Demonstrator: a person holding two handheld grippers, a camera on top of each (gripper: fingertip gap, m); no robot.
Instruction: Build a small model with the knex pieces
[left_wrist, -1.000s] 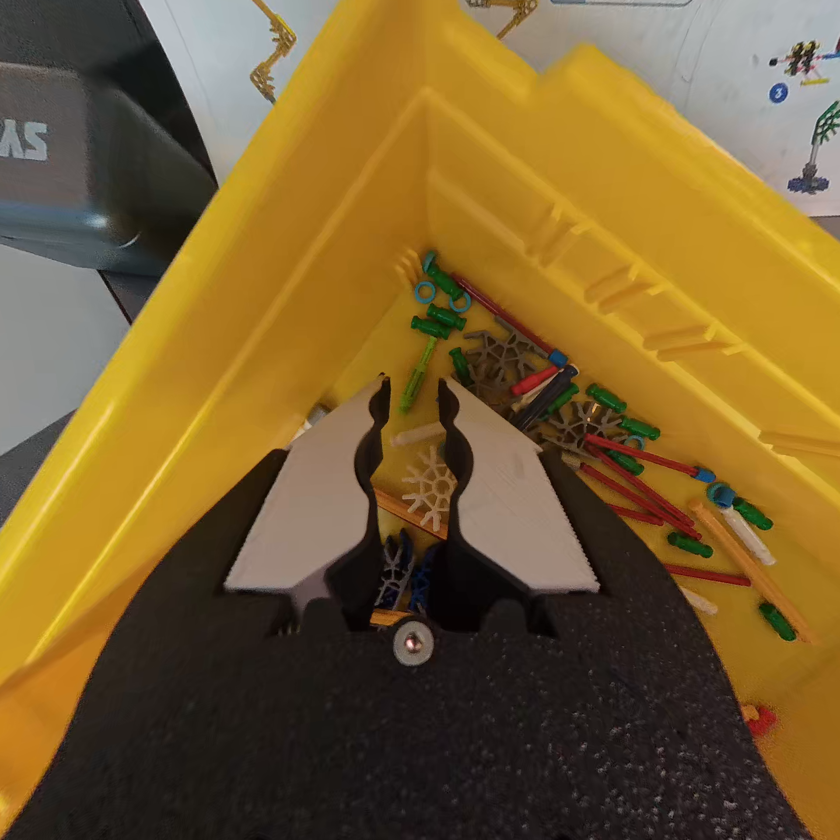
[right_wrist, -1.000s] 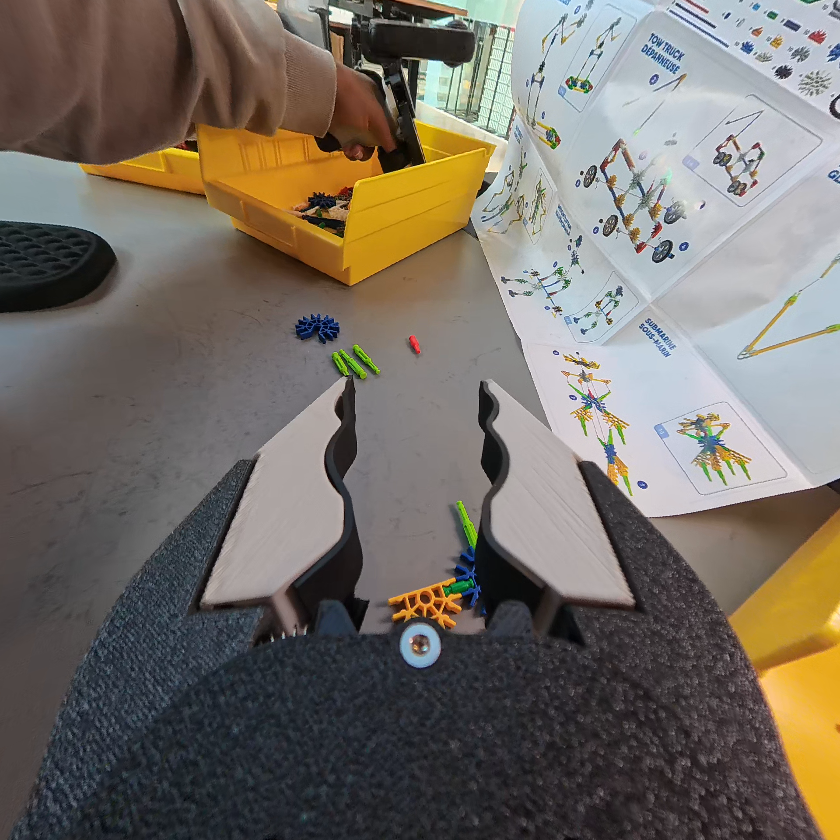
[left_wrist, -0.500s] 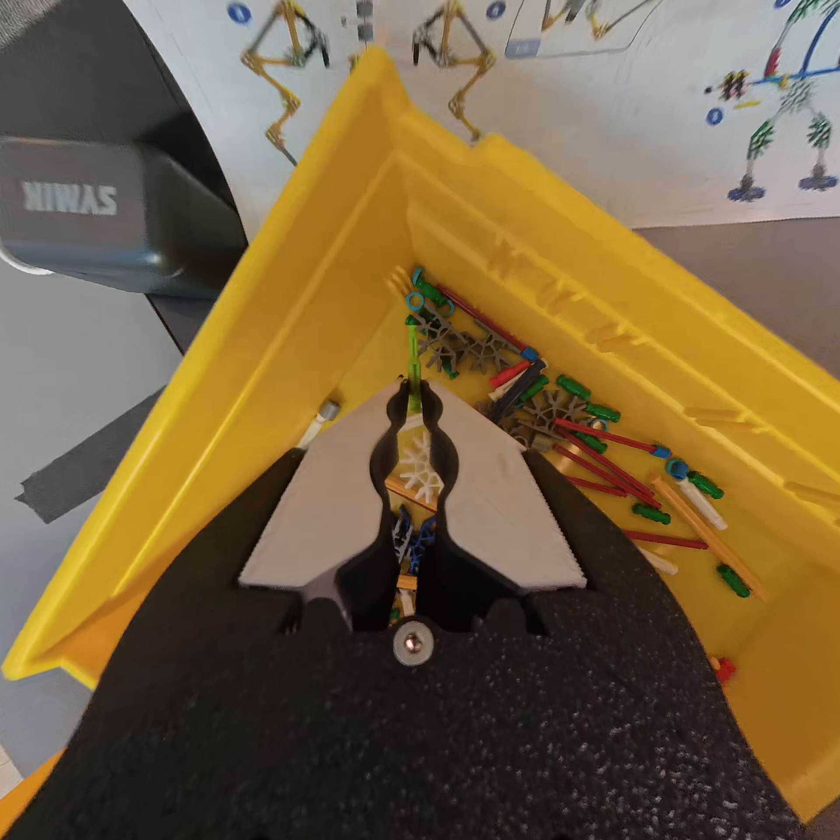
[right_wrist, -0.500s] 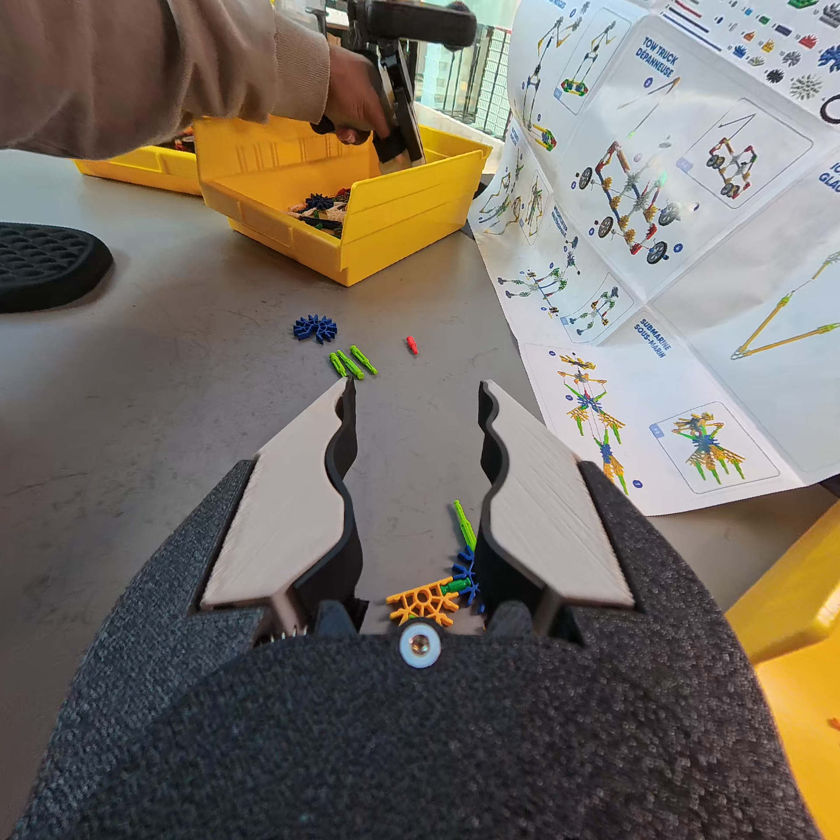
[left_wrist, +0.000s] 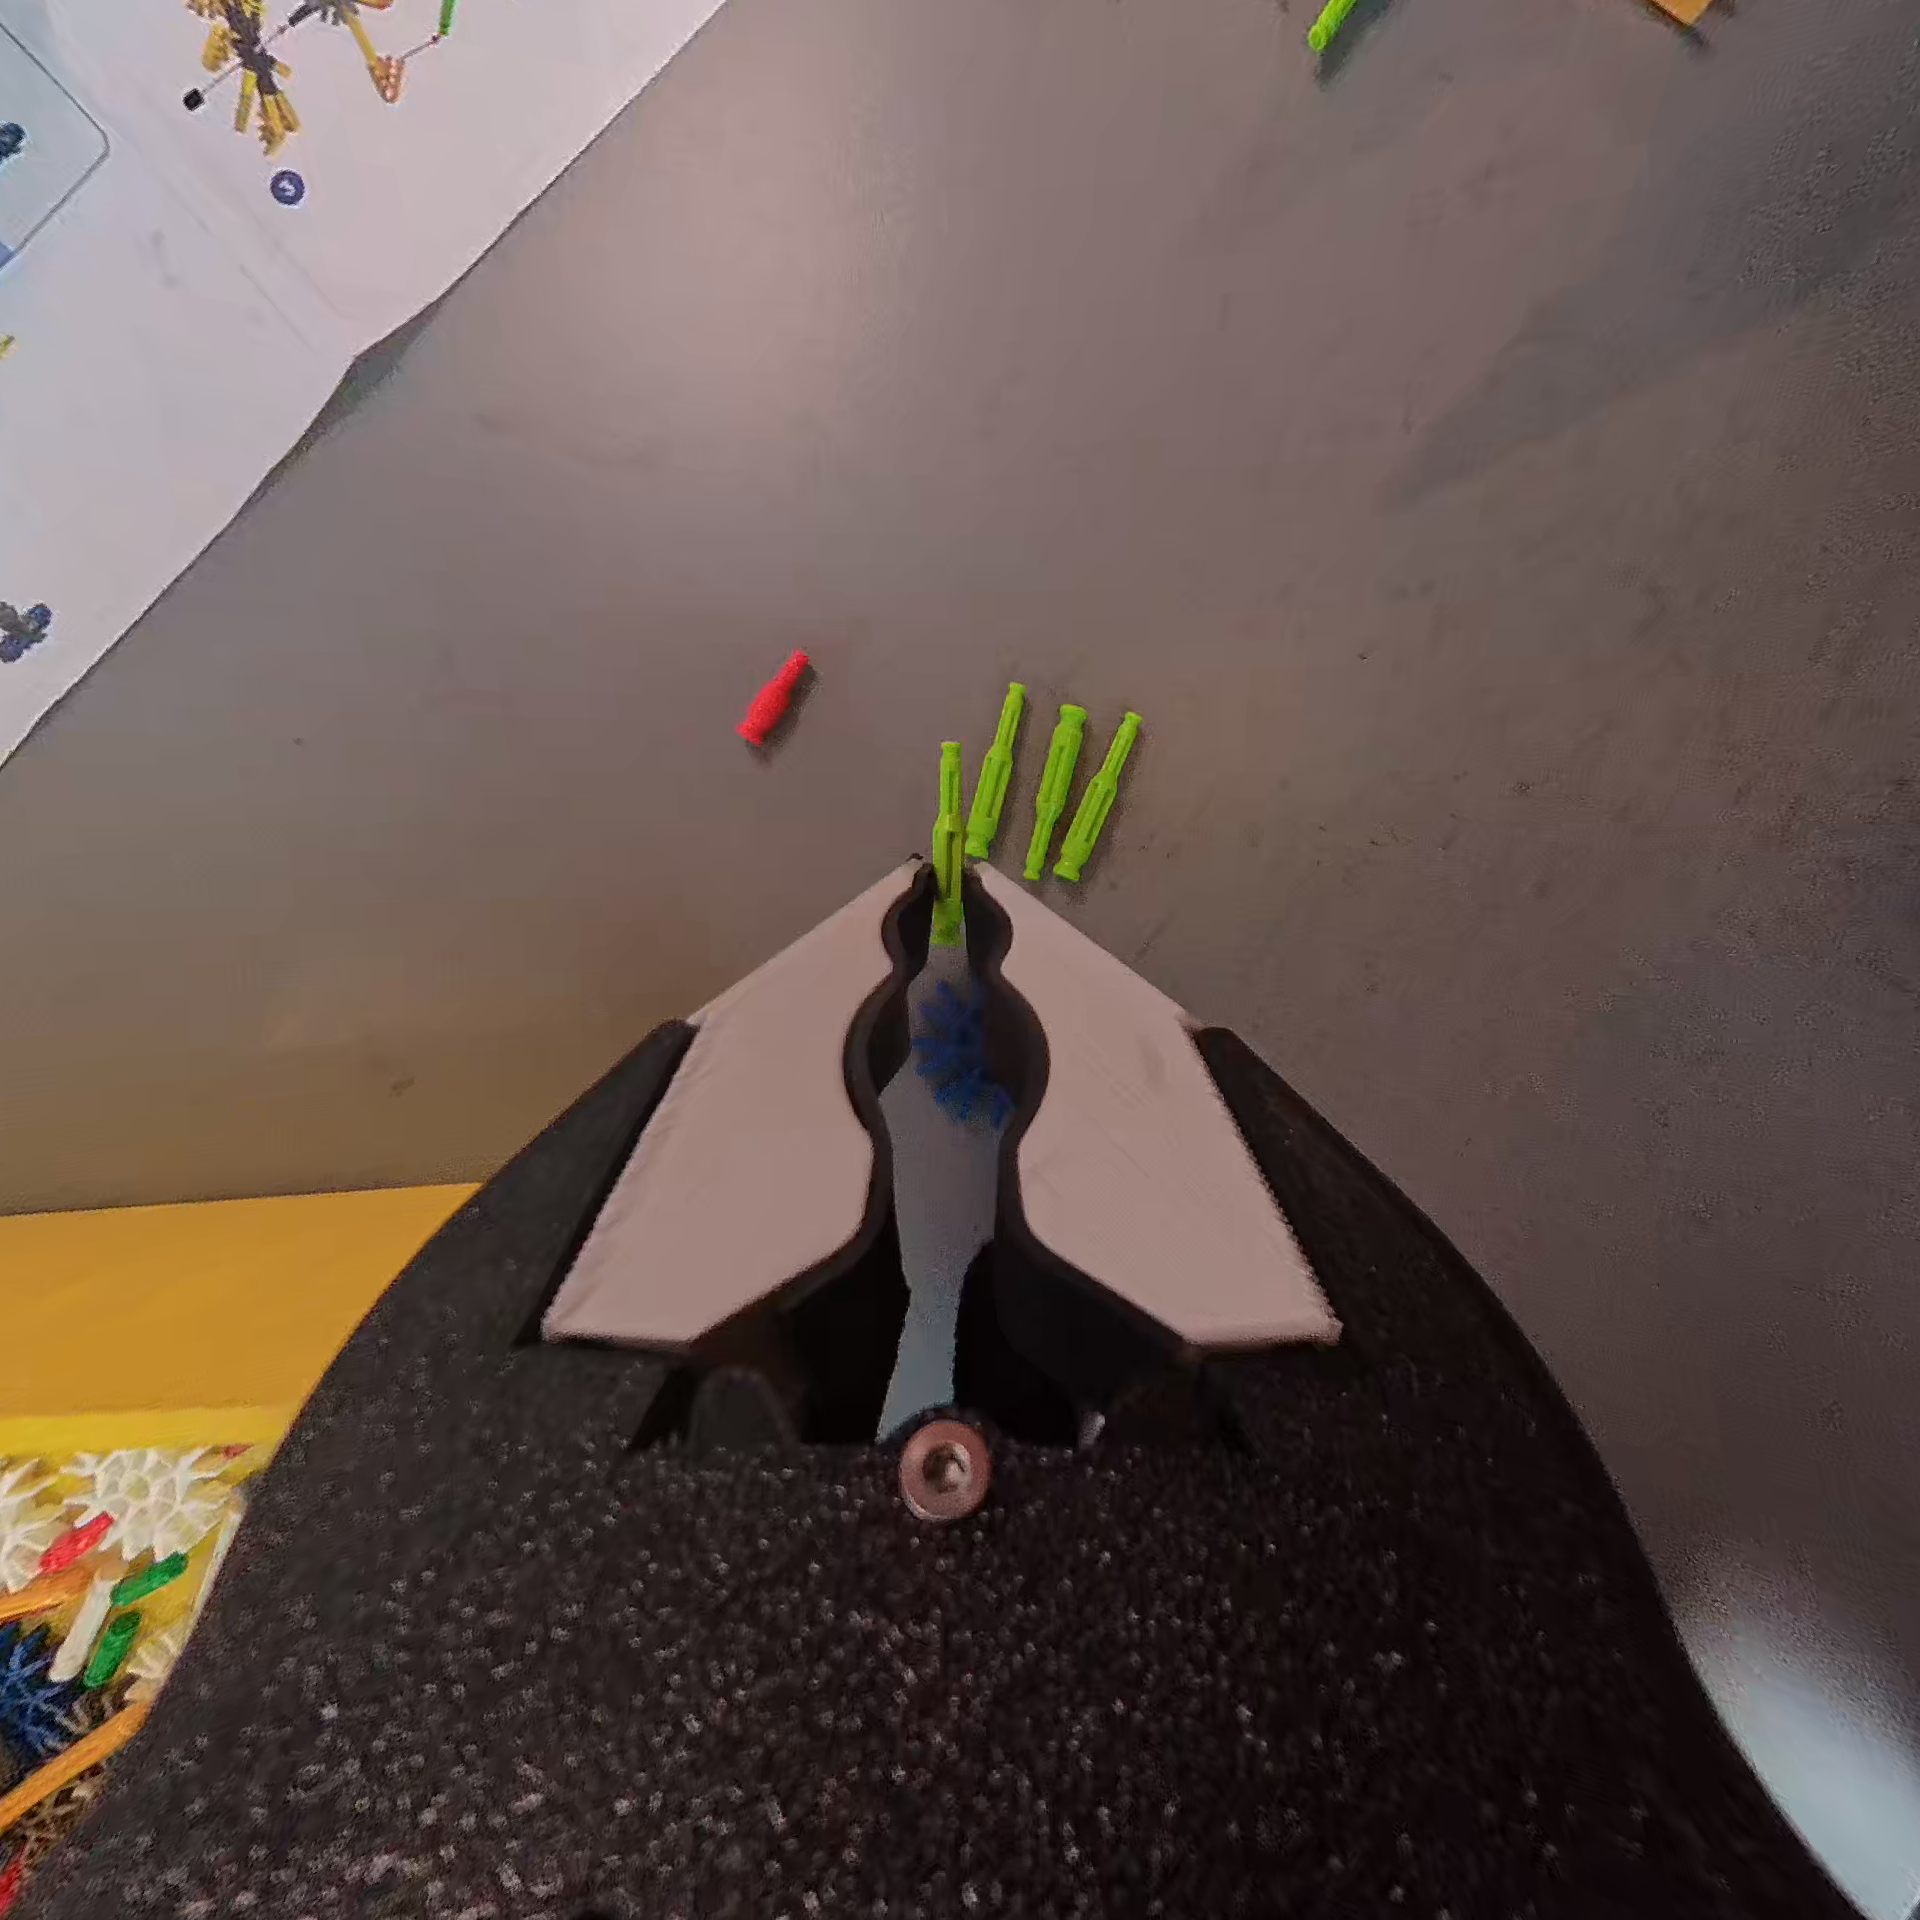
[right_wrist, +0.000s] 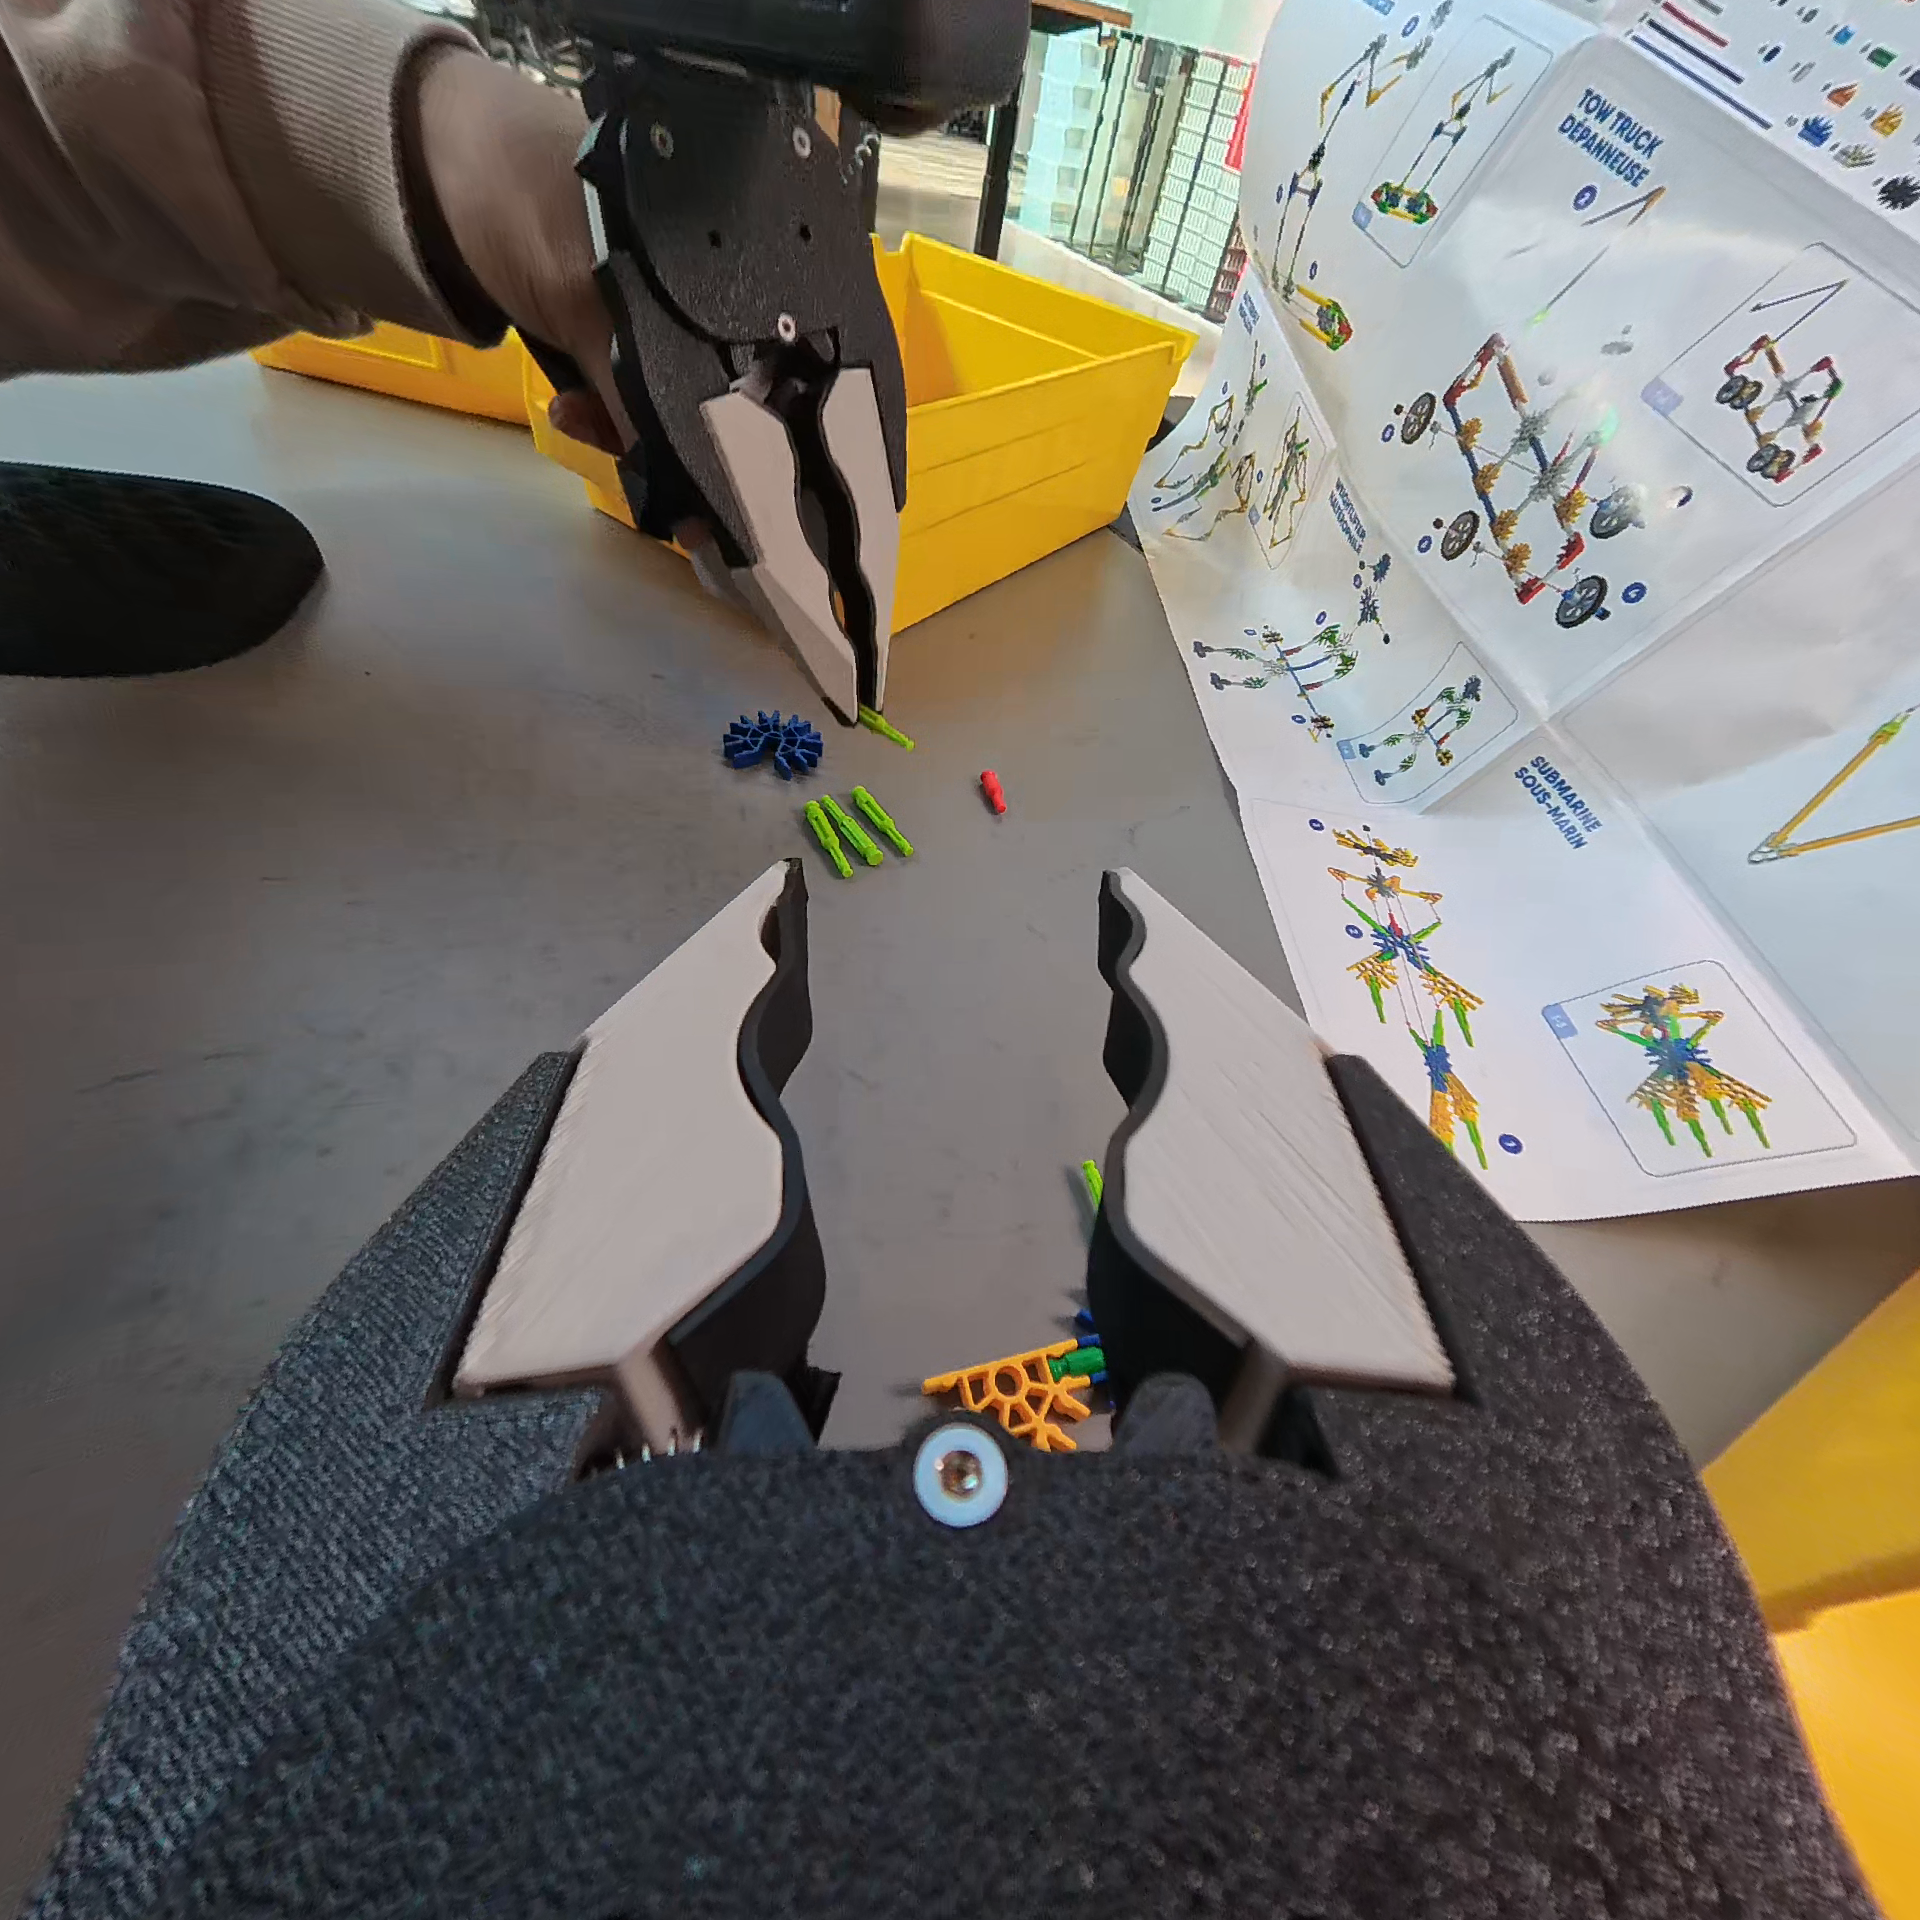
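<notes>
Now left tool (left_wrist: 948, 883) clamped on green rod (left_wrist: 948, 831), just above worktop (left_wrist: 1455, 520) beside 3 rods (left_wrist: 1049, 795); right tool (right_wrist: 951, 894) spread wide, empty.

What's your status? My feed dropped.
Left gripper shut on light green rod, above table. Right gripper open, empty. Three green rods alongside.

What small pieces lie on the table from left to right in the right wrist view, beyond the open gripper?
Blue connector → three green rods → red piece.
</notes>
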